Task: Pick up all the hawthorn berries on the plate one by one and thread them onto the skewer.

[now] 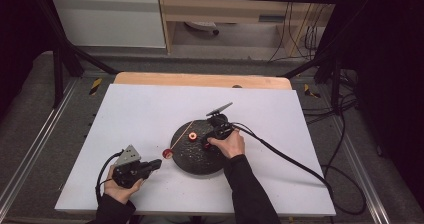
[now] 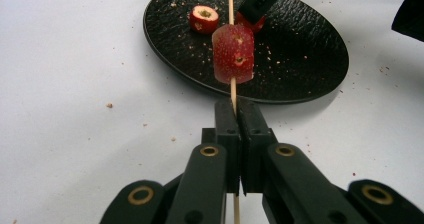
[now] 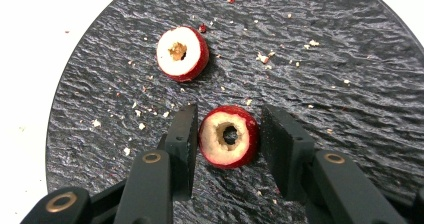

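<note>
**Skewer clamped in the left gripper, right jaws flanking a cored fruit slice**

The left gripper (image 2: 235,109) has its two black, matte jaws pressed together on a thin, pale wooden skewer (image 2: 233,91). The stick runs straight up between the pads and out over the plate. Threaded on it, just beyond the jaw tips, sits a chunky, roughly cylindrical piece of red fruit (image 2: 233,54) with glossy, pale-speckled skin and a small brown pit mark on its side. In the high view this gripper (image 1: 156,164) lies low at the near left of the white table (image 1: 140,114), with the skewered piece (image 1: 168,153) just off the plate's edge.

The plate (image 3: 350,84) is round and black, with a rippled, slate-like surface strewn with pale crumbs. The right gripper (image 3: 227,134) points down at it. Its flat, ribbed pads stand on either side of a red-skinned fruit ring (image 3: 229,136), cream-fleshed, with a neat round hole bored through the core. The left pad is at the skin, while a narrow gap shows at the right pad, so the ring lies on the plate between parted jaws. A second cored slice (image 3: 181,53), similar in shape with a brownish centre, rests apart from it, farther up the plate.
</note>
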A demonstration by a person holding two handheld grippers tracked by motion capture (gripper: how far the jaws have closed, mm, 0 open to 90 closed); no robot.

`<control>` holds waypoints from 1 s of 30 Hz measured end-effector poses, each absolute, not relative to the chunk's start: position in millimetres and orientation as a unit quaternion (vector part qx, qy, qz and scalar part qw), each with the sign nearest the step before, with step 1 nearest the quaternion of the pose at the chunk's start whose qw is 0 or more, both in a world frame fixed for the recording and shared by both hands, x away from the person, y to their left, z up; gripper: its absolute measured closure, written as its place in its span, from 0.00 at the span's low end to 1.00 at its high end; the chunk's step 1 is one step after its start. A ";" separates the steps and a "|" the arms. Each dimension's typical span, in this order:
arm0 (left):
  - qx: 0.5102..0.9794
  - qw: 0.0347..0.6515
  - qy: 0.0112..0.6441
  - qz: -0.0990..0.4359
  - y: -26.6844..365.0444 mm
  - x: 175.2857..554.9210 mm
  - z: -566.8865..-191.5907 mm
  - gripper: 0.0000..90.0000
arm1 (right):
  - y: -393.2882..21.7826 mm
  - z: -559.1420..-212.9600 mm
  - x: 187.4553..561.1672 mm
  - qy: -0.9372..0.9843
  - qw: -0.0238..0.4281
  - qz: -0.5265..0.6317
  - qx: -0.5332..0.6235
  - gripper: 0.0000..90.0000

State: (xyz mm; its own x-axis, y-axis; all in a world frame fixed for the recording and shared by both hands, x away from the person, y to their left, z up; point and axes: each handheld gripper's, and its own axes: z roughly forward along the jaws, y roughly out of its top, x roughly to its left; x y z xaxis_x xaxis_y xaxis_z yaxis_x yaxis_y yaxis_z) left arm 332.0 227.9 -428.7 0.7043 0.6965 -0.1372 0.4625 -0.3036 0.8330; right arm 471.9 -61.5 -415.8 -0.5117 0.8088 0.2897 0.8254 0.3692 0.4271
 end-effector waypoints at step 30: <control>0.798 0.466 0.361 0.127 225.4 331.1 -428.4 0.98 | -70.4 -388.1 455.7 -0.826 -0.009 -0.319 -0.464 0.68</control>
